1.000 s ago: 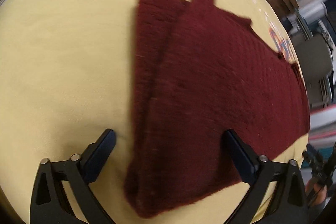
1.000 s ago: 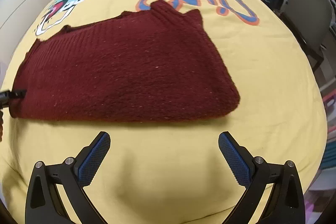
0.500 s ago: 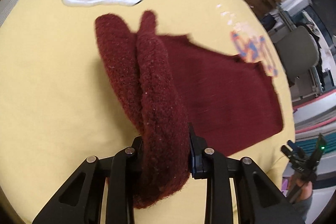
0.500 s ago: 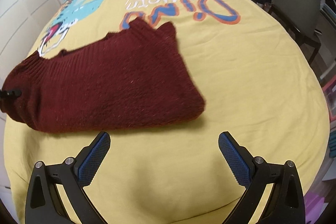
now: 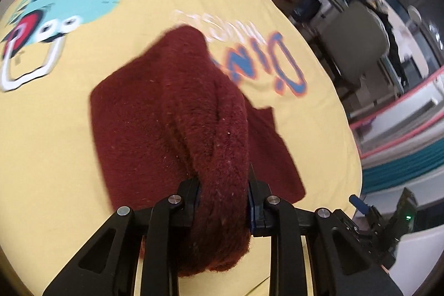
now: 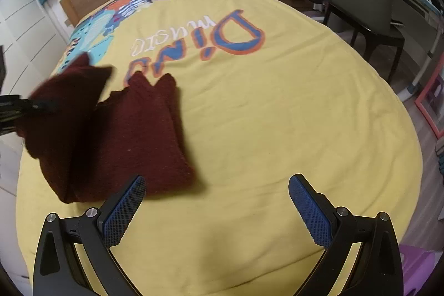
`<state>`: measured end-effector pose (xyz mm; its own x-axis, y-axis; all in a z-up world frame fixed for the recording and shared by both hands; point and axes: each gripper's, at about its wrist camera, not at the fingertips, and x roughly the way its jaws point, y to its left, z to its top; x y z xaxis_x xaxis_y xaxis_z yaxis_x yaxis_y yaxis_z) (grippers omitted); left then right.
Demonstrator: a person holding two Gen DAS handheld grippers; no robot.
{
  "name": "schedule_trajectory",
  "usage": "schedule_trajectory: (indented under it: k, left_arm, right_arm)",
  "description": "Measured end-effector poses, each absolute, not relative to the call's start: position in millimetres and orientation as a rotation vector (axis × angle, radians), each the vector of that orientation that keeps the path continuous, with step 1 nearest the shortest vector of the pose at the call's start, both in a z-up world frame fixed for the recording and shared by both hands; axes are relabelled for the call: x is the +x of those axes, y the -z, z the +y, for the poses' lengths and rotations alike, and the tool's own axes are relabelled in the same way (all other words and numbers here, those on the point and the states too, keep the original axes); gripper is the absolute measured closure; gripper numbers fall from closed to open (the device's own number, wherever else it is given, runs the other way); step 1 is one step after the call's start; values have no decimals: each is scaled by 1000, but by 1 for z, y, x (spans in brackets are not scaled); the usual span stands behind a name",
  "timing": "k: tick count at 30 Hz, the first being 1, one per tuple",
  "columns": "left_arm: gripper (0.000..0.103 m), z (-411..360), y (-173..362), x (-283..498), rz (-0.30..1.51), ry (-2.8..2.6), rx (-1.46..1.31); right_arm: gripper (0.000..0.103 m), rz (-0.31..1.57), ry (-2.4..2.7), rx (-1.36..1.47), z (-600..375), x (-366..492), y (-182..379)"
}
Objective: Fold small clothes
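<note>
While the left hand-held gripper (image 5: pixel 223 201) pinches a thick bunched end of the dark red knitted garment (image 5: pixel 177 113) and holds it above the yellow printed bedspread (image 6: pixel 277 115), the rest of the knit trails forward and to its right, down onto the bed. The right hand-held gripper (image 6: pixel 216 208) is spread and holds nothing; the garment's flat part lies ahead to its left, long axis running away from it. The fold likely carries the lifted end across toward that side.

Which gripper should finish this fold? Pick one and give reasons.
Left. The left gripper is already shut on the lifted end of the maroon sweater, ready to carry it across. The right gripper hangs open over the bare yellow bedspread, holding nothing.
</note>
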<state>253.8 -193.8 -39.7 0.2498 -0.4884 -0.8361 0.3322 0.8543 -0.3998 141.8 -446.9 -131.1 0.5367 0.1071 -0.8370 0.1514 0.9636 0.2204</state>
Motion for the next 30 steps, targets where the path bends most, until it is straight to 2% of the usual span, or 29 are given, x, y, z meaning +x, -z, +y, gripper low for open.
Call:
schedule_trajectory:
  k: [7, 12, 18, 21, 25, 30]
  left_arm:
    - [83, -281, 98, 247, 1247, 493, 36]
    - [81, -284, 115, 238, 1241, 437, 92]
    - [75, -281, 110, 240, 1248, 398, 92]
    - [62, -275, 103, 241, 1273, 410, 49]
    - [23, -265, 80, 237, 1247, 434, 5]
    - [5, -246, 51, 238, 1213, 450, -56]
  right_arm:
    - [0, 1098, 50, 297, -466, 133, 155]
    - [0, 1148, 58, 302, -471, 128, 170]
    - [0, 1151, 56, 307, -472, 128, 173]
    - [0, 1144, 56, 299, -472, 129, 169]
    - [0, 1136, 59, 290, -472, 129, 164]
    - [0, 1125, 34, 276, -464, 135, 153]
